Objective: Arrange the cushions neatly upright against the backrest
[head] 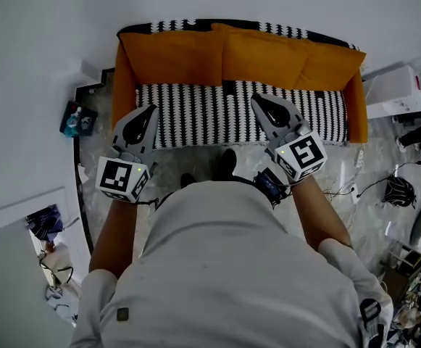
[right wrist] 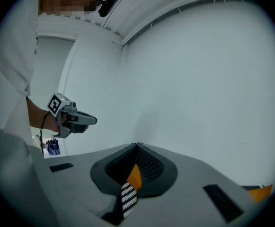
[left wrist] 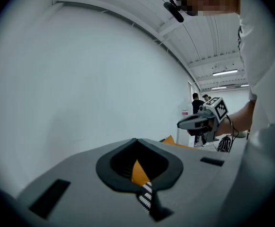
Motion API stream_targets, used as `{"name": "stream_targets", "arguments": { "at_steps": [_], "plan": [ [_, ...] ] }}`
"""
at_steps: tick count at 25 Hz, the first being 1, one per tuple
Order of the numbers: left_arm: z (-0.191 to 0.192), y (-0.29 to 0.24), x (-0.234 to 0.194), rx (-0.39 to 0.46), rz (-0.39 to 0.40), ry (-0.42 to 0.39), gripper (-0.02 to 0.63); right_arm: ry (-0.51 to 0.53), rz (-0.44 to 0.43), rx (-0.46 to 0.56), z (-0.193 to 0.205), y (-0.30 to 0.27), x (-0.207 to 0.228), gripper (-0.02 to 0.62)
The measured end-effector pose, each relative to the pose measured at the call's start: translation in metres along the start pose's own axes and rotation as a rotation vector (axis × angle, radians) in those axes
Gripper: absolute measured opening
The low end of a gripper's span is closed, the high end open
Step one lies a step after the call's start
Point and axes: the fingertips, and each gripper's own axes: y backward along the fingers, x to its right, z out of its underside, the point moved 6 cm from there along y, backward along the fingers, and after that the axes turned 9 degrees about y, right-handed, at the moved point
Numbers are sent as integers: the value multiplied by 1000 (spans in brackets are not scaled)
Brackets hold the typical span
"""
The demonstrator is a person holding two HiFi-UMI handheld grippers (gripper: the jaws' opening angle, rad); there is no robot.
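A small sofa [head: 239,111] with a black-and-white patterned seat stands in front of me in the head view. Orange cushions stand upright along its backrest: one on the left [head: 170,56], one in the middle [head: 264,53], one on the right [head: 333,67]. My left gripper [head: 150,111] is shut and empty, hanging over the seat's front left. Over the front middle of the seat my right gripper [head: 257,100] is also shut and empty. In the left gripper view the closed jaws [left wrist: 136,141] leave a slit showing orange and striped fabric. The right gripper view [right wrist: 137,145] shows the same.
A white box [head: 391,93] stands right of the sofa, with black cables [head: 395,191] and clutter on the floor there. A blue item [head: 76,118] lies at the sofa's left. The white wall runs behind the sofa. Two people [left wrist: 197,103] stand far off.
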Motion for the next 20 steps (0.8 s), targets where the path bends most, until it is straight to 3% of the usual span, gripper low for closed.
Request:
{"name": "stream_targets", "arguments": {
  "at_steps": [12, 20],
  "plan": [
    [23, 106, -25, 16, 54, -2, 9, -9, 60, 5, -24, 2, -122, 26],
    [34, 144, -32, 40, 49, -6, 9, -15, 81, 6, -33, -1, -167, 26]
  ]
}}
